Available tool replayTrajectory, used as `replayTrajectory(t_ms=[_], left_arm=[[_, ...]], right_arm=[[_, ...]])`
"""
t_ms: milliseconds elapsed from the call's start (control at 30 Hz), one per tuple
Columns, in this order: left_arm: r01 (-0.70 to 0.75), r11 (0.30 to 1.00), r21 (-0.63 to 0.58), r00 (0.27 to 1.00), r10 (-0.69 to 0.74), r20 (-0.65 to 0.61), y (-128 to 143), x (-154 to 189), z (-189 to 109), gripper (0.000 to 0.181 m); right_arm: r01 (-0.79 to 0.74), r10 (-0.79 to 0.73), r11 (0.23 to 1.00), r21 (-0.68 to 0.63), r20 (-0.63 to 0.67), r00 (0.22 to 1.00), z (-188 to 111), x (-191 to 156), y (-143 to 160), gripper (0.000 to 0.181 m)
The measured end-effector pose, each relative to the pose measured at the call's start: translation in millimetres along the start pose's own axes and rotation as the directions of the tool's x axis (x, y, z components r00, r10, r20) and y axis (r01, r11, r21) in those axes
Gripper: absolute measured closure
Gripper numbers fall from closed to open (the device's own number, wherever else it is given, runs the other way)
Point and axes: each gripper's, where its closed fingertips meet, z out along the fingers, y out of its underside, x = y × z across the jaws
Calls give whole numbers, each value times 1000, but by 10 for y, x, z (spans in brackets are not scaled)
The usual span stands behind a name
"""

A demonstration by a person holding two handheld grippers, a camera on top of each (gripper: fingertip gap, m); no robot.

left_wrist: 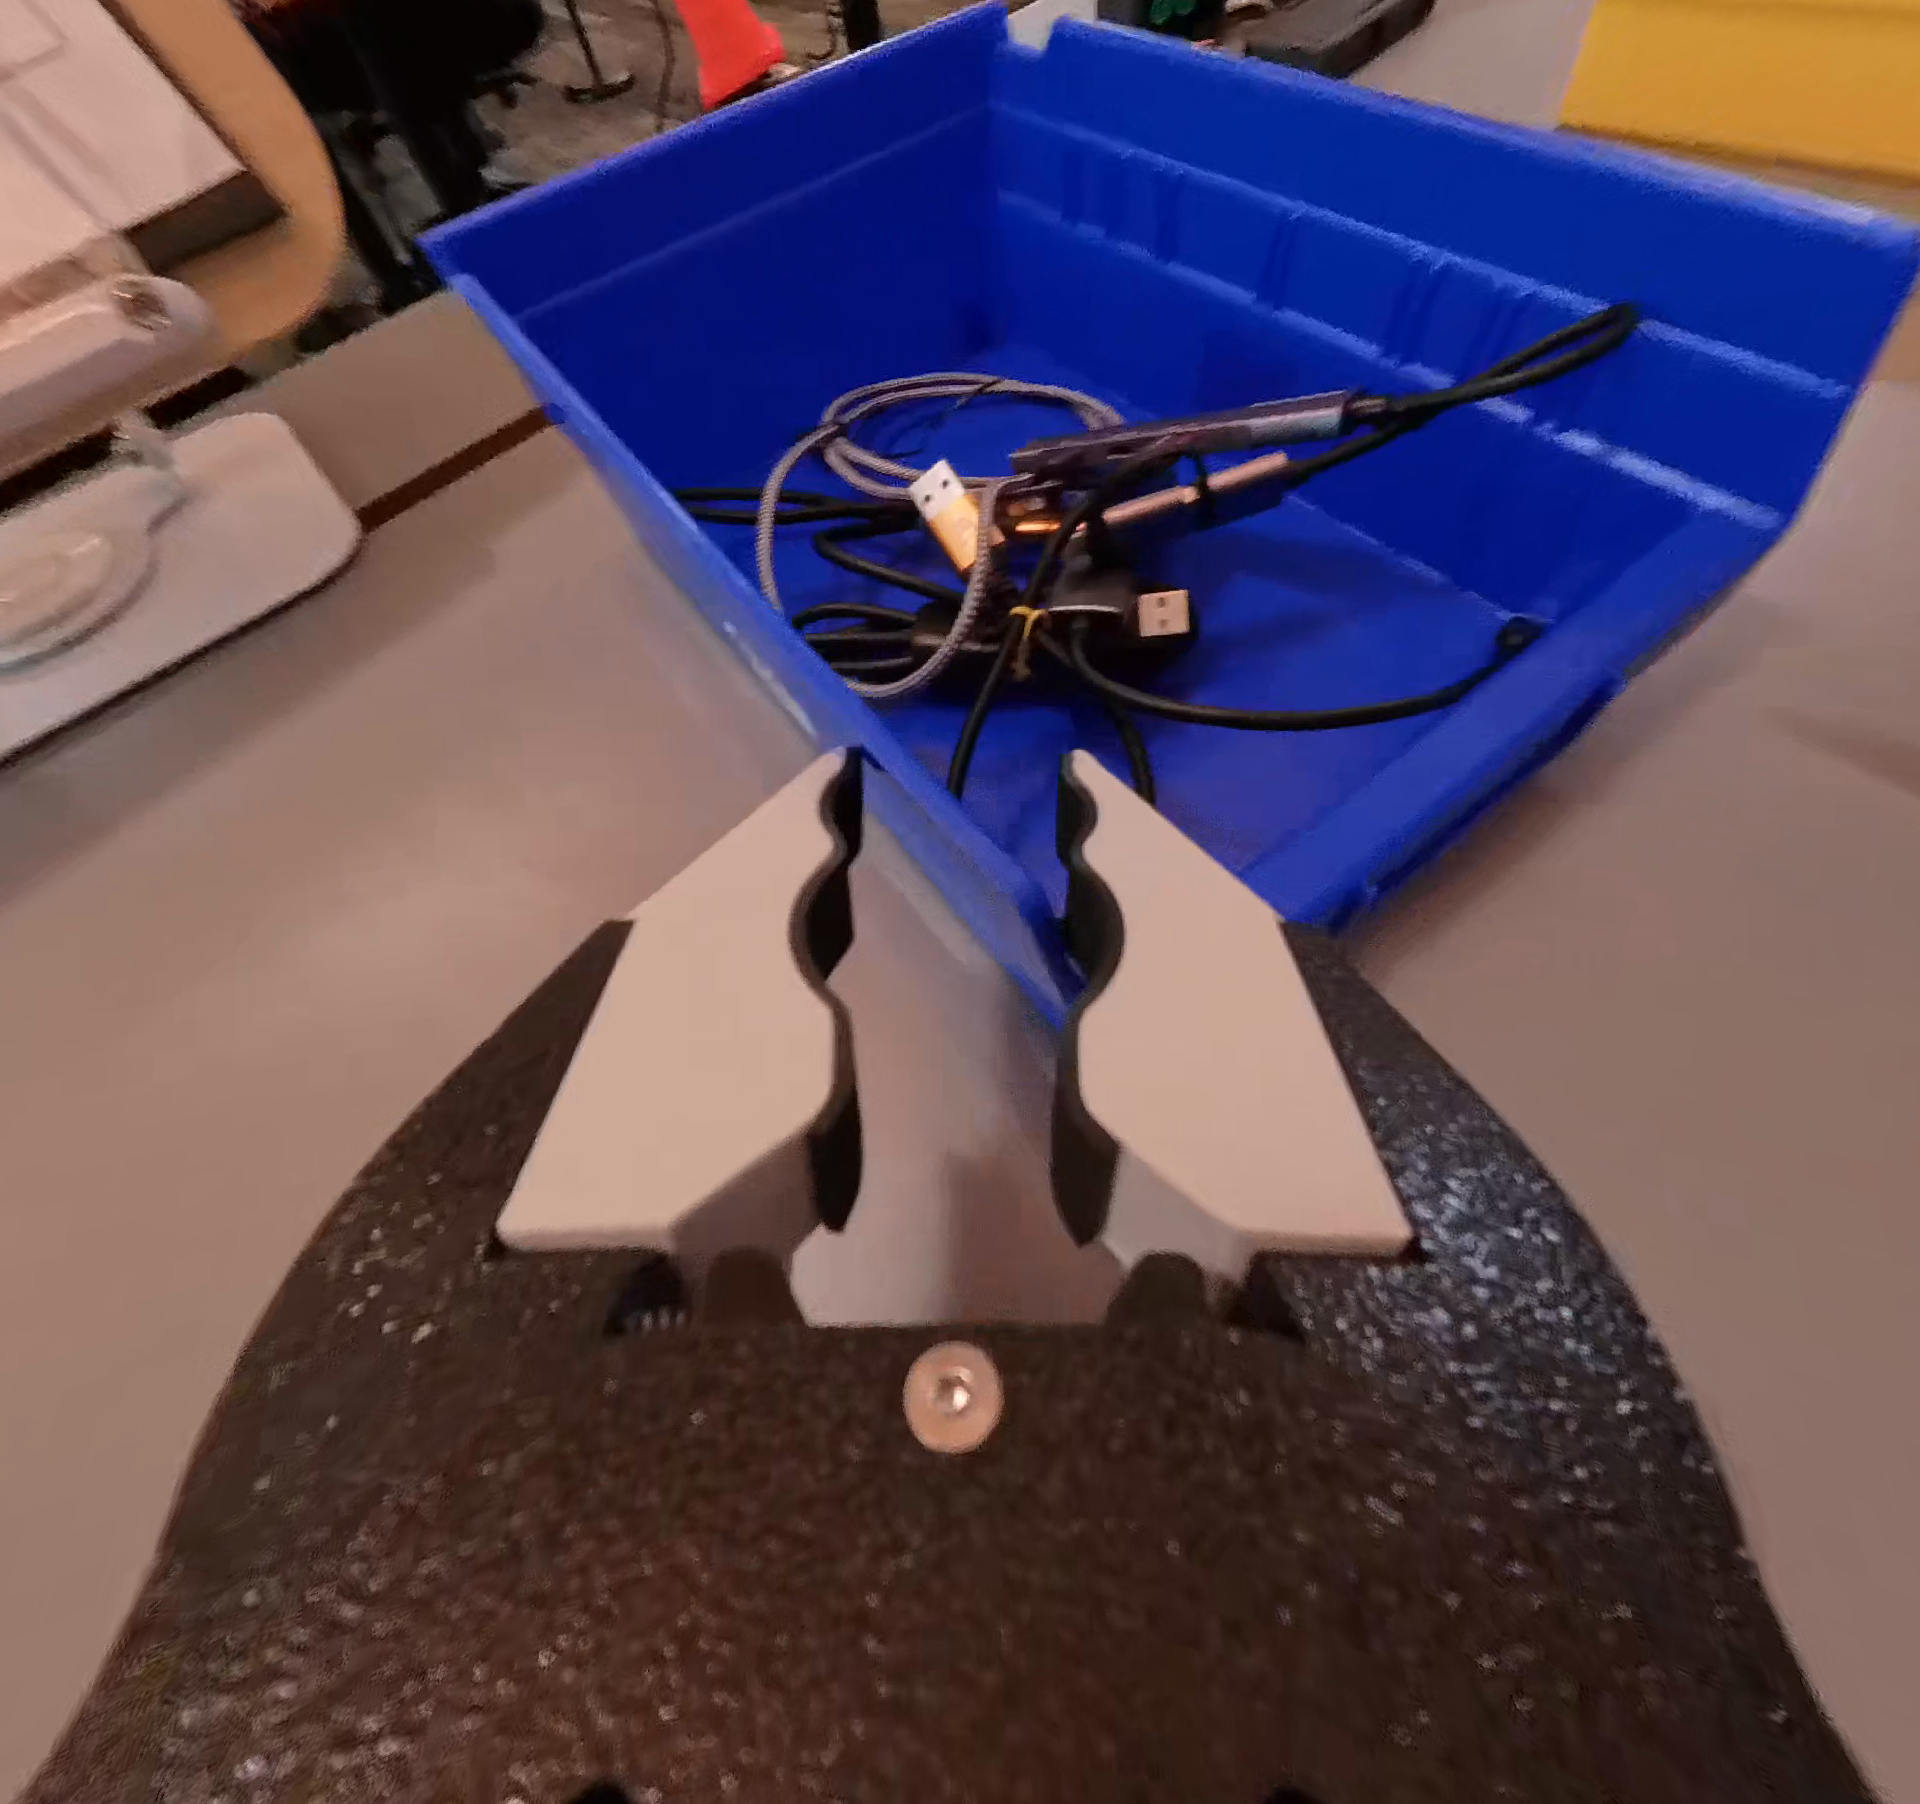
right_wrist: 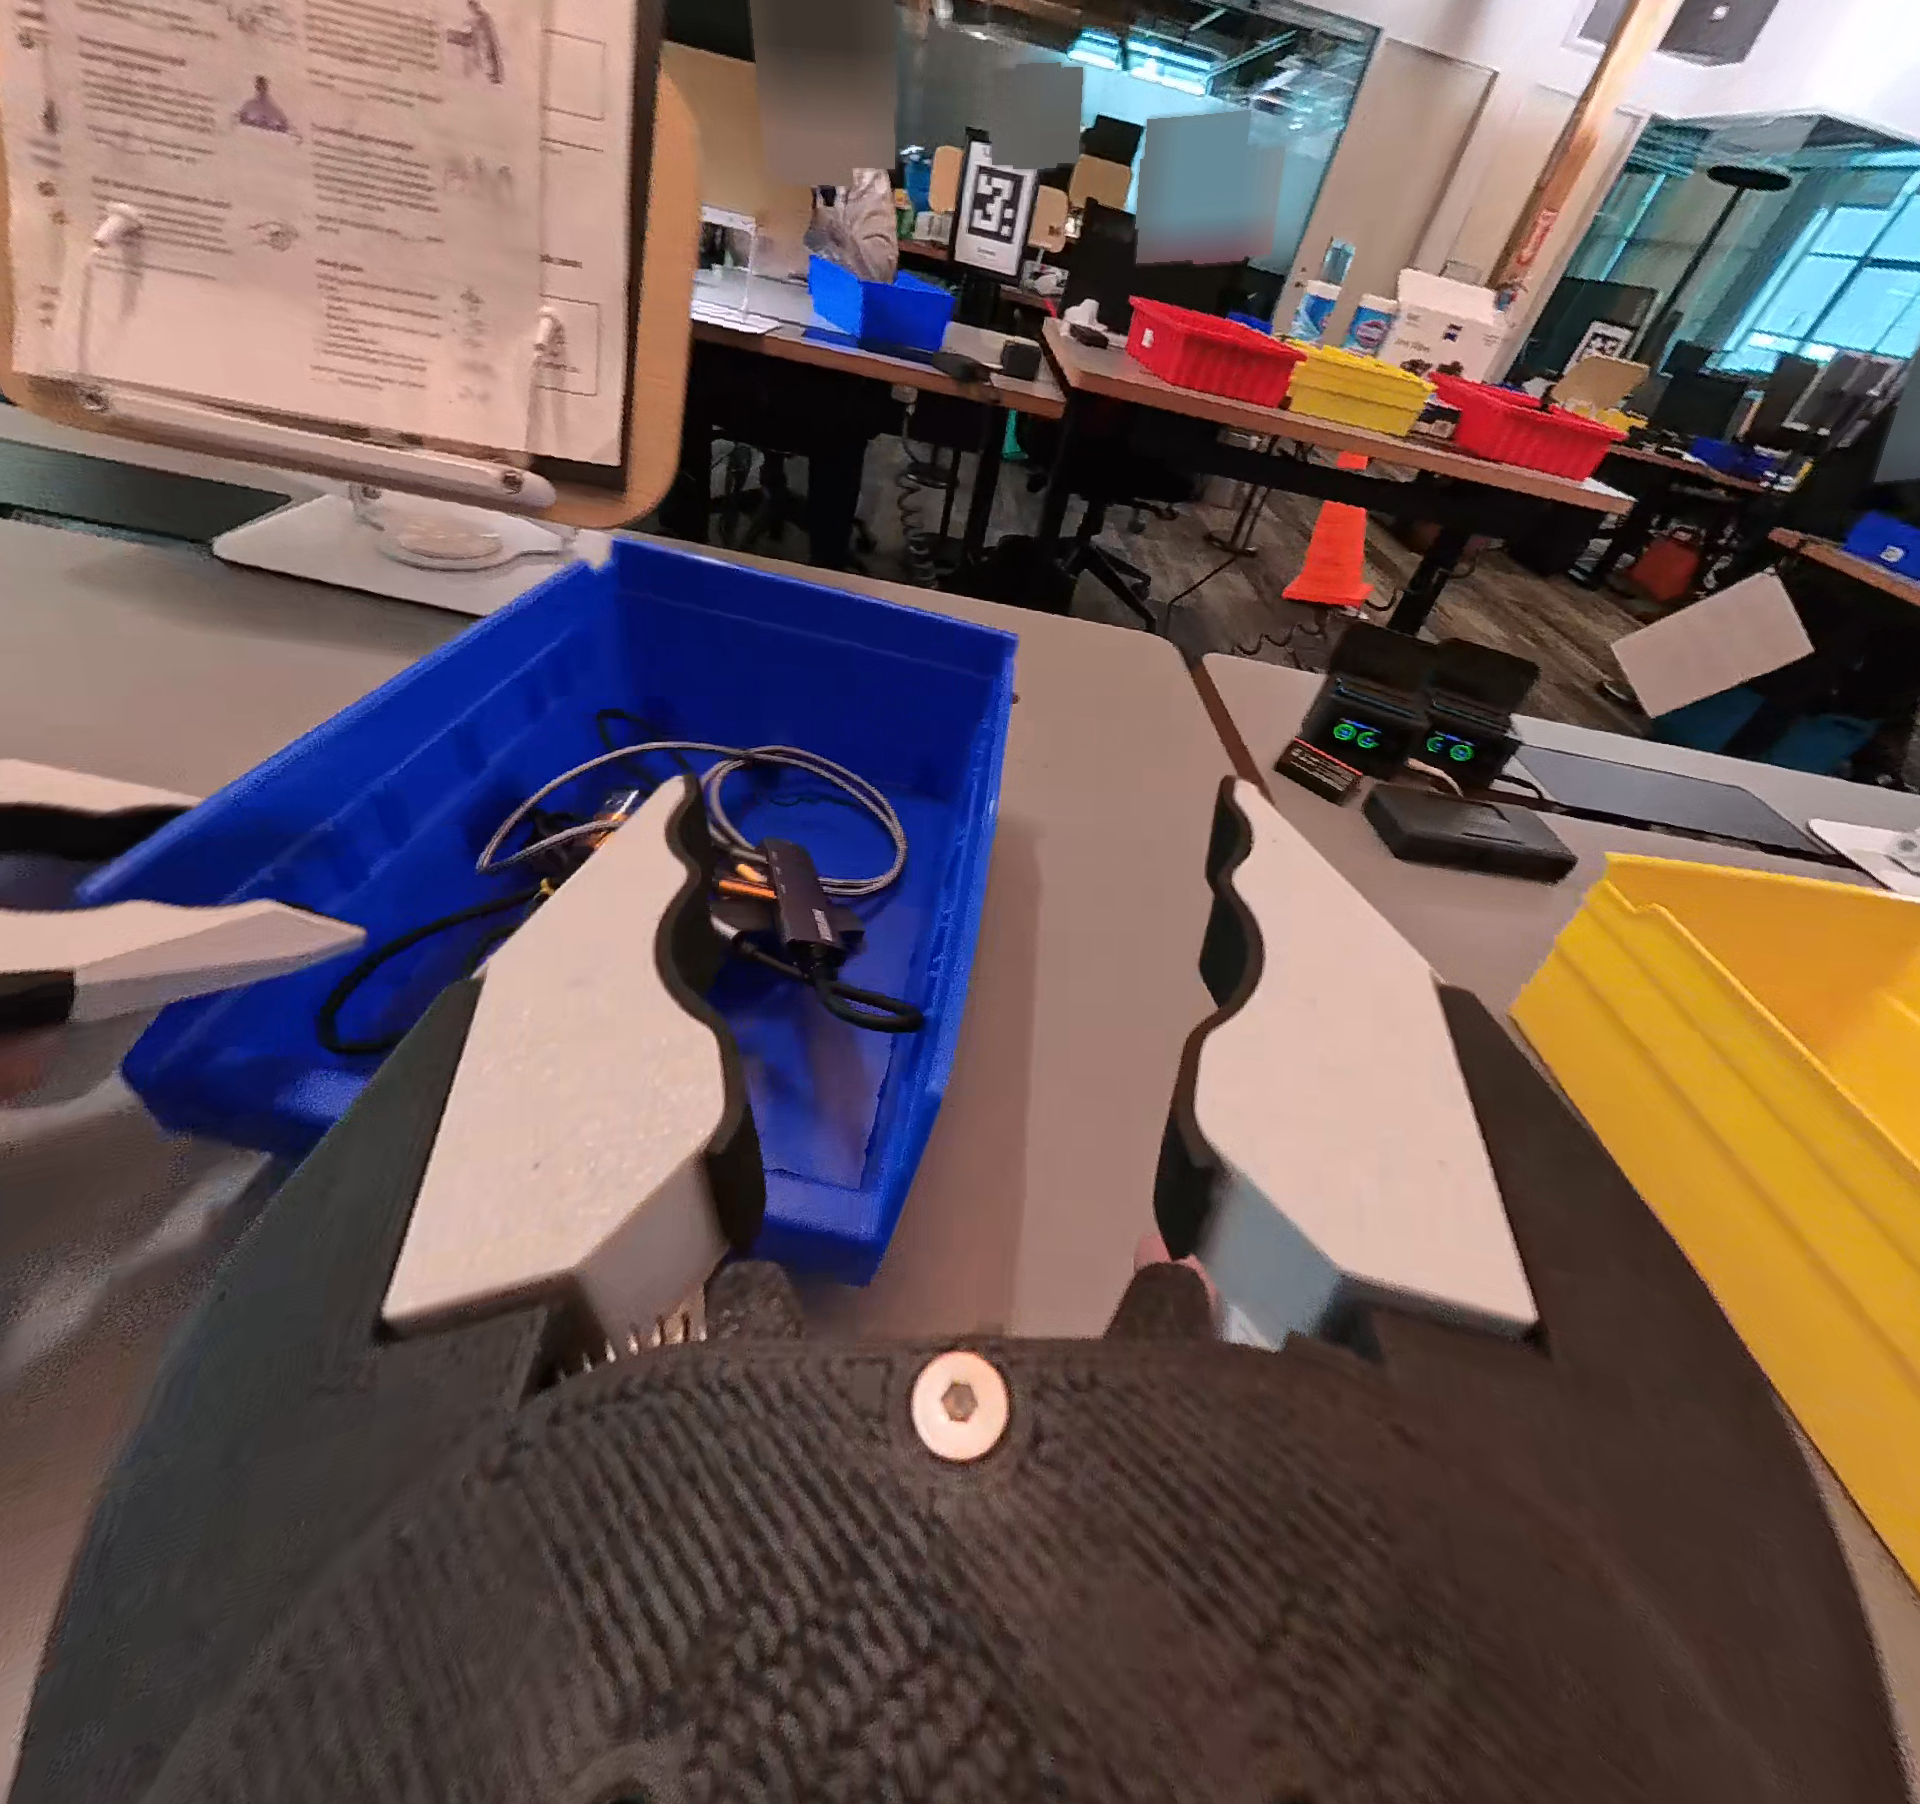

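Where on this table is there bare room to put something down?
Bare grey table lies between the blue bin and the yellow bin, and left of the blue bin toward the white stand base. The blue bin's middle is crowded with tangled cables.

Blue bin [left_wrist: 1351, 175] w/ tangled cables [left_wrist: 997, 549] on grey table [left_wrist: 416, 871]; yellow bin [right_wrist: 1714, 1079] nearby.

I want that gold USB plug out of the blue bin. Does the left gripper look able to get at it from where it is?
Probably yes. The left gripper is open at the bin near wall, and the gold plug lies on top of the cable tangle with nothing over it; the bin has no lid.
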Motion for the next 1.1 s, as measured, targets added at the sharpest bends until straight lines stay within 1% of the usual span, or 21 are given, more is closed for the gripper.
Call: replayTrajectory(t_ms=[67,133,167,267,367,433,533,600,667,733,800,867,900,967,1033,1100], left_arm=[[-53,999,-8,998,53,42,63,-189,-65,158],[-69,998,-16,993,70,98,138,-432,-169,170],[-63,998,-12,993,64,103,179,-533,-236,173],[-33,999,26,998,32,55,331,-748,-502,176],[-30,998,62,999,29,18,539,-921,-896,177],[-17,997,80,1000,17,2,699,-1020,-1206,177],[-2,996,91,998,-4,64,938,-1225,-1660,178],[19,994,108,993,-31,111,1071,-1340,-1911,177],[64,988,138,985,-85,148,1166,-1430,-2091,176],[76,986,149,983,-99,153,1219,-1479,-2172,176],[99,984,148,983,-120,140,1236,-1506,-2191,177],[111,981,158,982,-133,135,1234,-1521,-2186,178],[94,982,165,983,-118,142,1236,-1529,-2184,177],[65,982,180,983,-94,160,1234,-1540,-2189,176],[37,984,174,982,-68,175,1240,-1555,-2189,174],[28,985,171,981,-59,183,1243,-1571,-2186,171]], right_arm=[[14,-14,1000,1,48,999,13,-143,-30,86],[28,-29,1000,8,75,997,18,-262,-76,86],[38,-39,999,11,88,995,20,-327,-102,86],[68,-71,997,28,140,988,27,-582,-185,85],[107,-113,994,37,233,966,48,-986,-226,88],[143,-143,989,28,344,928,49,-1390,-193,88],[175,-164,984,32,551,818,-35,-2141,-161,85],[153,-144,987,44,661,736,-110,-2638,-247,85],[117,-101,993,30,740,665,-102,-3099,-430,85],[82,-34,996,-19,804,594,-20,-3571,-692,83],[96,23,992,-86,849,527,133,-4061,-916,80],[138,103,971,-193,867,487,368,-4547,-994,77],[165,155,951,-261,866,476,485,-4777,-969,76],[232,246,892,-389,846,474,674,-5184,-822,79],[293,280,840,-456,829,485,829,-5485,-652,77],[317,315,791,-523,793,522,974,-5696,-467,76]])
